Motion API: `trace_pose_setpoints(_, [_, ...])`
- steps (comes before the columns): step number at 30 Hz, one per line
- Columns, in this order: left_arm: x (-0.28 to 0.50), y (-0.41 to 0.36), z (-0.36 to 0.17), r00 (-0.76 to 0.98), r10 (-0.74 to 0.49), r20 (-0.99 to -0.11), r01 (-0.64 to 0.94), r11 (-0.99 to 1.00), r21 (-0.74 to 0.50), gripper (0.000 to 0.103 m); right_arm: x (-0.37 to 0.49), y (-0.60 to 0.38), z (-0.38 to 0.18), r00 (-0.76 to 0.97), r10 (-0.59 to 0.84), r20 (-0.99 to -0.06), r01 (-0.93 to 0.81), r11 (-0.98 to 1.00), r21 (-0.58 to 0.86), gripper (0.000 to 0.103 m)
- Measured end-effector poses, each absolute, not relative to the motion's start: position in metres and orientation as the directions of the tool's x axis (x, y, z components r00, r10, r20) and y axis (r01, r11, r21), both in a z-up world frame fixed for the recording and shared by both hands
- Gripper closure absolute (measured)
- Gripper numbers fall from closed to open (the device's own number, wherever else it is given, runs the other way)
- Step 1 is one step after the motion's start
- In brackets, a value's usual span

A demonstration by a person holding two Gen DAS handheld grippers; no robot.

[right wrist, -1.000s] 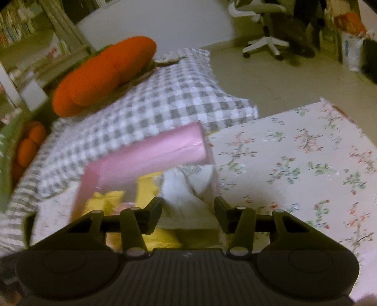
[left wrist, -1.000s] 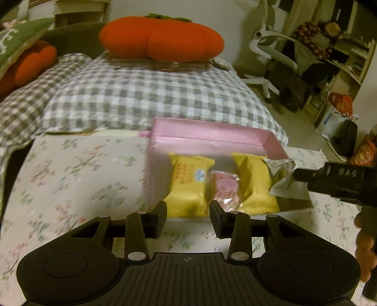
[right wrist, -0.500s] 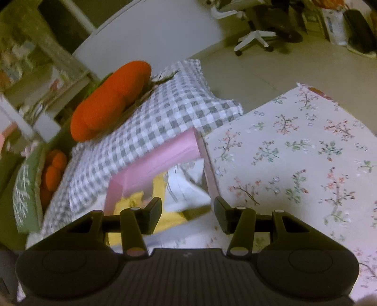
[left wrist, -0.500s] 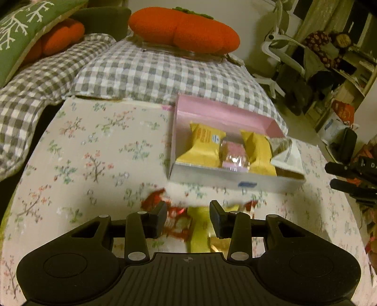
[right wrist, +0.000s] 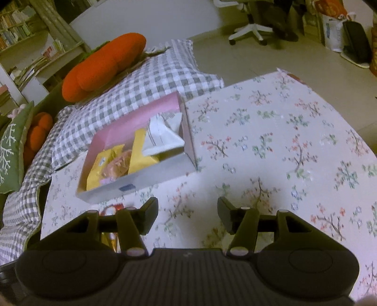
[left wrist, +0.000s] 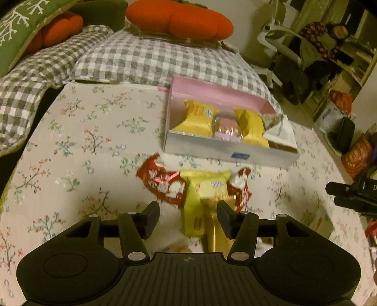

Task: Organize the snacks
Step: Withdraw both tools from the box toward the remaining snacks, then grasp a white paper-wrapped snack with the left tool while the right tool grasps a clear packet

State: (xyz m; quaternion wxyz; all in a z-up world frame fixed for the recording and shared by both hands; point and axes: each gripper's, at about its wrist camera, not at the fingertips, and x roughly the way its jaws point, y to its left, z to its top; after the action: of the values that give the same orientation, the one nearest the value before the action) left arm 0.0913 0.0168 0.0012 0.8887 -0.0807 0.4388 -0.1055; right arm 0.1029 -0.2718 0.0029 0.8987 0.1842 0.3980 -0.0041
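An open pink box (left wrist: 219, 91) stands on the floral tablecloth (left wrist: 82, 141), holding two yellow packets (left wrist: 196, 117), a pink snack (left wrist: 226, 129) and a white packet (left wrist: 279, 135). In front of it lies a loose pile: a red wrapper (left wrist: 162, 183), a yellow packet (left wrist: 207, 188) and a gold stick (left wrist: 216, 230). My left gripper (left wrist: 188, 219) hovers over this pile with its jaws opening; the pads press on nothing. My right gripper (right wrist: 187, 215), jaws also opening and empty, hangs over bare cloth in front of the box (right wrist: 141, 181). Its tip shows in the left wrist view (left wrist: 348, 195).
A grey checked quilt (left wrist: 153, 56) with an orange pumpkin cushion (left wrist: 179, 18) lies behind the table, and a green cushion (left wrist: 21, 28) sits at far left. An office chair (left wrist: 278, 47) and cluttered shelves stand at the right. The cloth right of the box (right wrist: 294, 141) is bare.
Both grippers pulled back from the box and their jaws spread wider. The white packet stays in the box's right end. The loose pile came into the left wrist view.
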Motion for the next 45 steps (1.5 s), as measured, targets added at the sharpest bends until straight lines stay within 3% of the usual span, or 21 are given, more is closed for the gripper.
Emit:
trace_pose_setpoints(9, [0.069, -0.007, -0.003, 0.583, -0.296, -0.757, 0.195, 0.955, -0.223, 0.046, 0.083, -0.254, -0.006, 0.619, 0.172, -0.766, 0.098, 0.951, 0.293, 0.043])
trace_pose_setpoints(13, [0.054, -0.025, 0.006, 0.601, -0.388, -0.699, 0.336, 0.916, -0.219, 0.040, 0.079, -0.254, -0.010, 0.595, 0.163, -0.787, 0.115, 0.952, 0.284, 0.040])
trace_pose_setpoints(15, [0.045, -0.038, 0.008, 0.586, -0.428, -0.688, 0.437, 0.882, -0.176, 0.027, 0.078, -0.261, -0.013, 0.584, 0.172, -0.794, 0.150, 0.937, 0.314, 0.039])
trace_pose_setpoints(26, [0.018, -0.087, -0.014, 0.532, -0.419, -0.736, 0.766, 0.609, 0.207, 0.021, 0.069, -0.279, -0.021, 0.551, 0.157, -0.819, 0.224, 0.918, 0.327, 0.034])
trace_pose_setpoints(34, [0.028, -0.103, -0.031, 0.491, -0.433, -0.756, 0.829, 0.499, 0.253, 0.022, 0.072, -0.255, -0.030, 0.486, 0.236, -0.841, 0.166, 0.921, 0.354, 0.030])
trace_pose_setpoints(35, [0.031, -0.105, -0.033, 0.487, -0.427, -0.762, 0.827, 0.507, 0.244, 0.022, 0.074, -0.252, -0.032, 0.478, 0.241, -0.845, 0.160, 0.922, 0.353, 0.030])
trace_pose_setpoints(37, [0.034, -0.105, -0.034, 0.476, -0.430, -0.767, 0.826, 0.519, 0.222, 0.035, 0.075, -0.247, -0.035, 0.465, 0.233, -0.854, 0.153, 0.929, 0.337, 0.031])
trace_pose_setpoints(39, [0.037, -0.104, -0.032, 0.462, -0.439, -0.771, 0.823, 0.535, 0.189, 0.062, 0.078, -0.243, -0.038, 0.452, 0.233, -0.861, 0.147, 0.933, 0.329, 0.032])
trace_pose_setpoints(42, [0.045, -0.098, -0.029, 0.467, -0.428, -0.774, 0.797, 0.583, 0.158, 0.071, 0.079, -0.238, -0.038, 0.445, 0.229, -0.866, 0.138, 0.938, 0.319, 0.038])
trace_pose_setpoints(45, [0.054, -0.091, -0.025, 0.498, -0.414, -0.762, 0.752, 0.643, 0.143, 0.071, 0.080, -0.233, -0.041, 0.431, 0.217, -0.876, 0.125, 0.947, 0.296, 0.037])
